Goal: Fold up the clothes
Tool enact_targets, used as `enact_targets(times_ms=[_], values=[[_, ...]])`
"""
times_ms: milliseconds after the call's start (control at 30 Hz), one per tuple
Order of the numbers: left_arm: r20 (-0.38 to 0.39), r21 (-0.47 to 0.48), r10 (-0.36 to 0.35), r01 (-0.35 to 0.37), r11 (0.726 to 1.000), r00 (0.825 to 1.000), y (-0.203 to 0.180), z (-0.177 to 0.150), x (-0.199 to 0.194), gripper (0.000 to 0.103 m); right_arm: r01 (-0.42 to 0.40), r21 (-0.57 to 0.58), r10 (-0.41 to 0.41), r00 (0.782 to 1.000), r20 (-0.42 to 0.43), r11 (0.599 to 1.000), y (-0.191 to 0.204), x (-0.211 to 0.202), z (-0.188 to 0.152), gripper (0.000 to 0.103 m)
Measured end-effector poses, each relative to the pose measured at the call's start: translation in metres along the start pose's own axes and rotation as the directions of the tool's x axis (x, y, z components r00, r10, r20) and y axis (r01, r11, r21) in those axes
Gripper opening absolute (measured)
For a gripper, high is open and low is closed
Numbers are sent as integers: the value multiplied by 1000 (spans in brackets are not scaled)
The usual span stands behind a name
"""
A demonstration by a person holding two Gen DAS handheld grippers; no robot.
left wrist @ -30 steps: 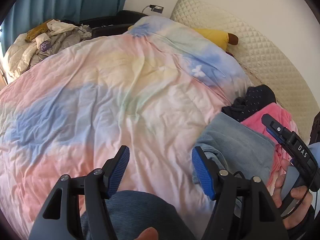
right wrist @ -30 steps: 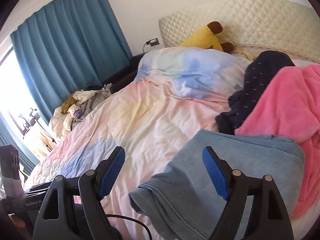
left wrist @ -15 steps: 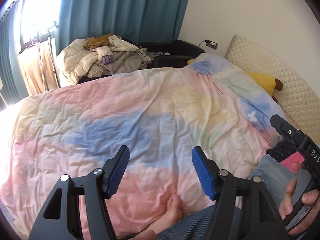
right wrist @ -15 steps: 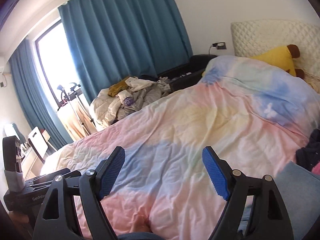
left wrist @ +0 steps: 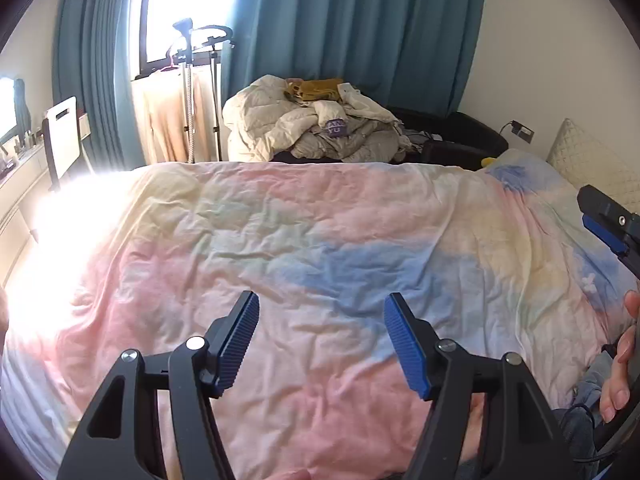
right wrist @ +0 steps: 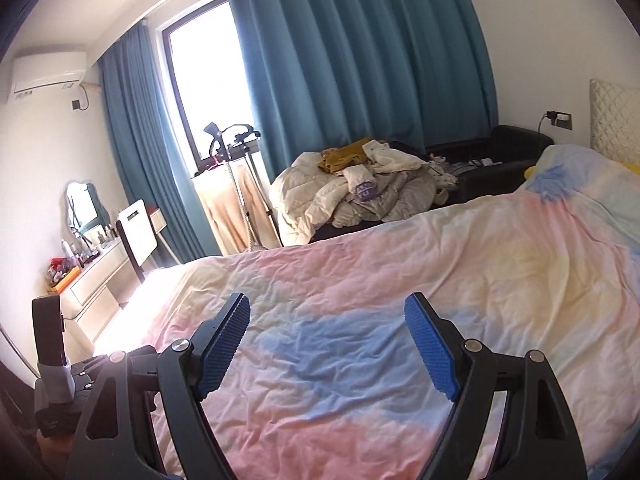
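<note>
Both claws, left claw (left wrist: 320, 344) and right claw (right wrist: 327, 346), gape wide and hold nothing, hovering over the bare duvet (left wrist: 320, 240). No garment lies between them. The only clothes in sight are a crumpled heap (right wrist: 360, 192) beyond the bed; no long axis readable. Progress can't be judged.

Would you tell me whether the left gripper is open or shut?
Open: the left gripper has its blue pads wide apart, nothing between them.
</note>
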State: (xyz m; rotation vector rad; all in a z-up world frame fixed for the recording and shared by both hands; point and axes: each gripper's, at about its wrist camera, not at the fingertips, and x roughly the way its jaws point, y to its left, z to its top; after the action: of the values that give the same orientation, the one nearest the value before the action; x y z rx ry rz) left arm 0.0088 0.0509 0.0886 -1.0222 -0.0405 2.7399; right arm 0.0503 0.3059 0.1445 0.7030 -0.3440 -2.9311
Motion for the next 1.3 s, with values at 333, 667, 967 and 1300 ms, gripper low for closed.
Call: enact_targets(times_ms=[333, 667, 967, 1300], values=[[67, -98, 156, -149, 984, 985, 84, -4, 16, 67, -107, -113, 106, 994, -15, 988, 82, 85, -15, 81], [81, -163, 209, -194, 967, 975, 113, -30, 40, 67, -74, -164, 70, 997, -29, 984, 87, 145, -58, 81], [62, -191, 263, -247, 950, 963, 116, -39, 48, 67, -25, -185, 8, 995, -95, 982, 73, 164, -79, 81], [61, -178, 269, -254, 951, 961, 121, -38, 54, 67, -6, -196, -13, 995, -96, 981, 72, 168, -81, 81]])
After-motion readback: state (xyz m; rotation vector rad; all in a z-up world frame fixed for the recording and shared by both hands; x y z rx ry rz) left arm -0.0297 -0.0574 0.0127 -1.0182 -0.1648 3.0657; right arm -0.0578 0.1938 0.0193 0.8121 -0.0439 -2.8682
